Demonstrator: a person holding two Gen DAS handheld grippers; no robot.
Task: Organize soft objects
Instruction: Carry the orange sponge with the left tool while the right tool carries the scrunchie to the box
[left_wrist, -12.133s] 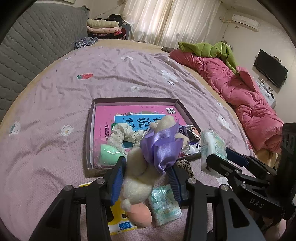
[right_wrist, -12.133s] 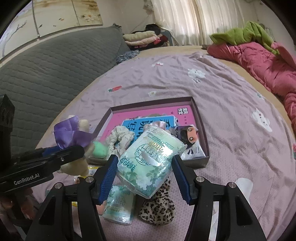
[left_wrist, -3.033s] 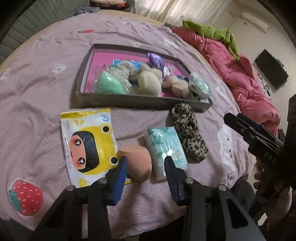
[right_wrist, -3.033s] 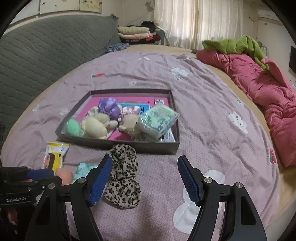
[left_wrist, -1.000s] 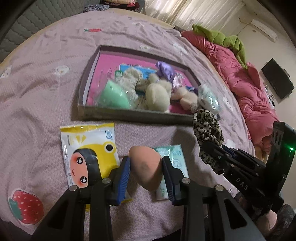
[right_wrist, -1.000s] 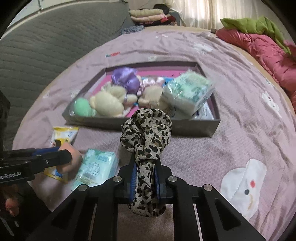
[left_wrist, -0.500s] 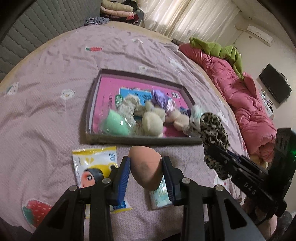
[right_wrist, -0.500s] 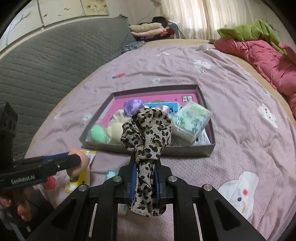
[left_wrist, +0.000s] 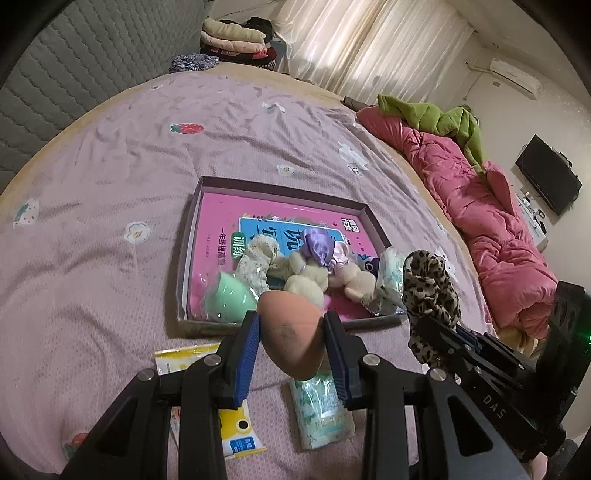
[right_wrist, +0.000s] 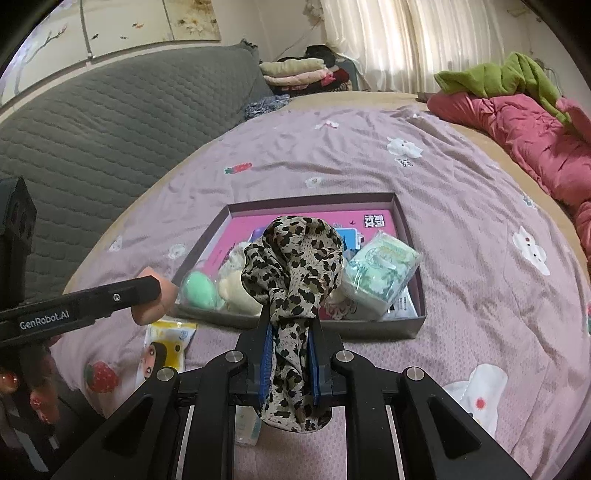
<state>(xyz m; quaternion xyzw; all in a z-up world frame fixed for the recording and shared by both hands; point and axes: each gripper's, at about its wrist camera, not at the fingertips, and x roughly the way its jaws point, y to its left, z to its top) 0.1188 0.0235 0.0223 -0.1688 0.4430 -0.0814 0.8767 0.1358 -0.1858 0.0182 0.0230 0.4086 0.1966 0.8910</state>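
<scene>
A pink quilt (left_wrist: 491, 206) under a green blanket (left_wrist: 436, 114); folded clothes (left_wrist: 236, 38) stacked beyond.

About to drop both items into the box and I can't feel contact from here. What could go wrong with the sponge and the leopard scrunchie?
1. The box is already crowded along its near side, so the peach sponge in the left gripper may roll off the plush toy.
2. The leopard scrunchie drapes around the right gripper and could snag on release.
3. Both grippers sit close together and may collide.
</scene>
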